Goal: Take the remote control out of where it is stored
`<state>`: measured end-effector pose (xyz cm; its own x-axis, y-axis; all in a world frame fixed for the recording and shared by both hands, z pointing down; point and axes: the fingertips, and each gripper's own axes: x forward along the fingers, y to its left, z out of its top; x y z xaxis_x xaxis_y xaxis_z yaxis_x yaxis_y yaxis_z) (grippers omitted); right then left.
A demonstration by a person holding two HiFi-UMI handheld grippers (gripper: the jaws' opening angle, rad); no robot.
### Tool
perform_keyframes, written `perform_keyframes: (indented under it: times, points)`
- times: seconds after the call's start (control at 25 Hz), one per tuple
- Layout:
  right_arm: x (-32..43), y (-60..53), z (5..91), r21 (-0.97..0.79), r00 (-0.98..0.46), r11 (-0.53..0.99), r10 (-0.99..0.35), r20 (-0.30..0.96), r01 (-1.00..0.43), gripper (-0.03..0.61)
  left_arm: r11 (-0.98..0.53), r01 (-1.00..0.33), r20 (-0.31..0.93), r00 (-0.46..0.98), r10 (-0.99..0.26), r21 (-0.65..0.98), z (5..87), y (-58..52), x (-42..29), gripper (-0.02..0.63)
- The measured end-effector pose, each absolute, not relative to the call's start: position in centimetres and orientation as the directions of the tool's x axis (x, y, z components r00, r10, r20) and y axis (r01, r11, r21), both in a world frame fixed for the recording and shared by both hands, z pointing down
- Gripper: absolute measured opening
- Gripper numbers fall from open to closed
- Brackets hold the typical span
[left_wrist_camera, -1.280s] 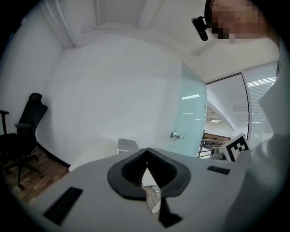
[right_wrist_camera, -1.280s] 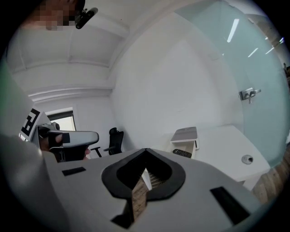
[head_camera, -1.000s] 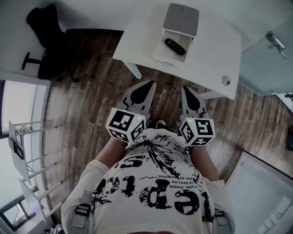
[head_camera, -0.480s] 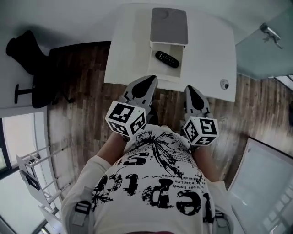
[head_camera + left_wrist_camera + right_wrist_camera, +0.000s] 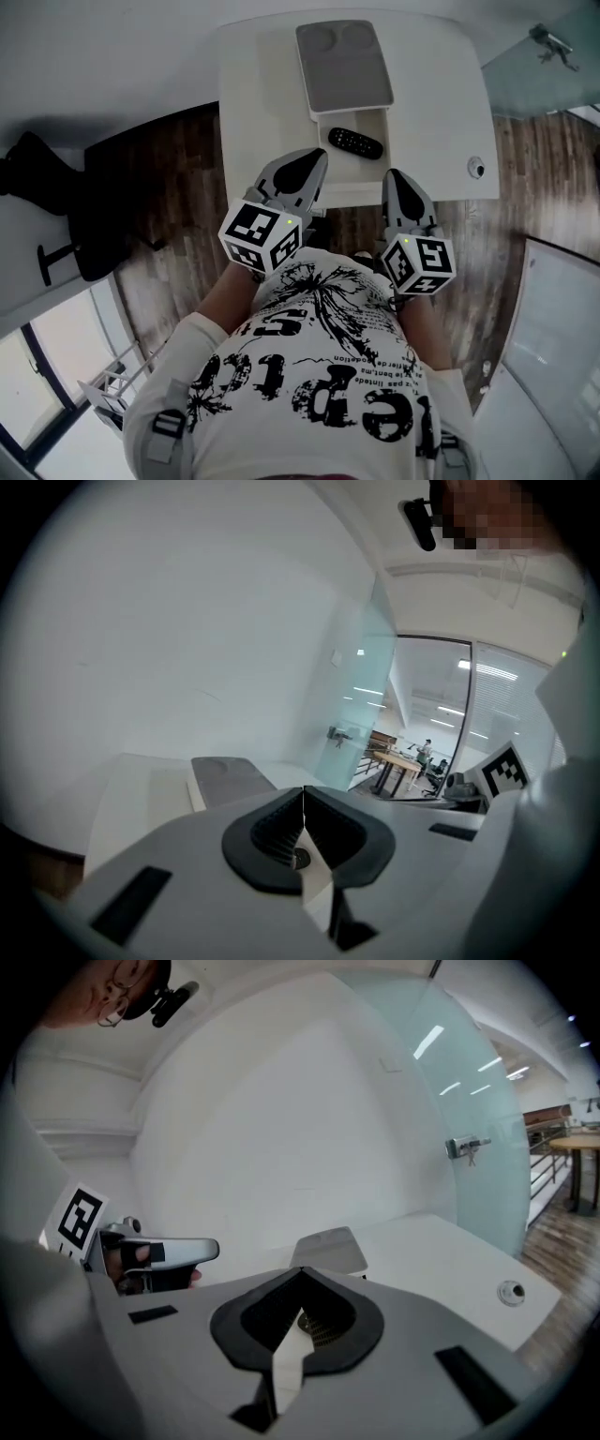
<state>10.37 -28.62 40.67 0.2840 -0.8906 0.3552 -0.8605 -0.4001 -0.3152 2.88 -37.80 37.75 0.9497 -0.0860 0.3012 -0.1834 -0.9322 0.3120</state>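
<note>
Two grippers, both mine, both empty.

1. Left gripper (image 5: 303, 797): jaws pressed together, nothing between them. It points over the near table edge.
2. Right gripper (image 5: 300, 1274): jaws closed tip to tip, nothing held. It sits at three o'clock of the left one.
3. Table (image 5: 253, 112): white, at twelve o'clock of me.
4. Drawer (image 5: 342, 171): white, open towards me, just beyond my tips.
5. Remote (image 5: 355, 142): lies flat in the drawer, at one o'clock of my left tips and eleven o'clock of my right.
   - Handling, as I judge it: light and rigid, with a smooth plastic shell that could slip under a shallow pinch. It should not be fragile, though its buttons may press in.
   - Hold: across the narrow width, on the long side edges near the middle, so it stays balanced. Either gripper must open first. The drawer floor gives little room to get under it.
   - Look: slim, black, rounded at both ends, with rows of small pale buttons. Its long axis runs from ten to four o'clock. Its print is too small to read.
6. Grey top (image 5: 344, 66): covers the unit behind the drawer, at twelve o'clock of the remote, with two shallow round dents.
7. Grommet (image 5: 476, 167): small round fitting on the table, at three o'clock of the remote, well apart from it.
</note>
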Motion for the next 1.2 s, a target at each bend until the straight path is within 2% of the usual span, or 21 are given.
perform_keyframes:
  times: [0.16, 0.44, 0.88, 1.04, 1.2]
  points:
    - [10.9, -29.4, 40.7, -0.322, 0.373, -0.491, -0.853, 0.364, -0.809, -0.003, -0.949, -0.070, 0.321, 0.947, 0.034, 0.307, 38.7, -38.9, 3.9, 0.009]
    - [12.3, -28.8, 41.7, -0.268, 0.448, -0.576, -0.792, 0.414, -0.772, -0.003, -0.966, 0.026, 0.396, 0.909, 0.129, 0.257, 42.0, -38.4, 6.0, 0.009]
    - [14.4, -29.2, 45.8, -0.317, 0.367, -0.556, -0.789, 0.493, -0.769, -0.002, -0.984, 0.126, 0.620, 0.764, 0.179, 0.129, 48.9, -37.4, 9.6, 0.016]
    - [15.5, -29.5, 46.4, -0.323, 0.322, -0.526, -0.797, 0.511, -0.787, -0.002, -0.974, 0.205, 0.682, 0.700, 0.212, 0.092, 51.2, -36.8, 11.1, 0.109]
    - [16.3, -29.7, 47.7, -0.328, 0.278, -0.510, -0.788, 0.549, -0.795, -0.003, -0.951, 0.303, 0.743, 0.622, 0.248, 0.063, 53.8, -36.3, 11.9, 0.169]
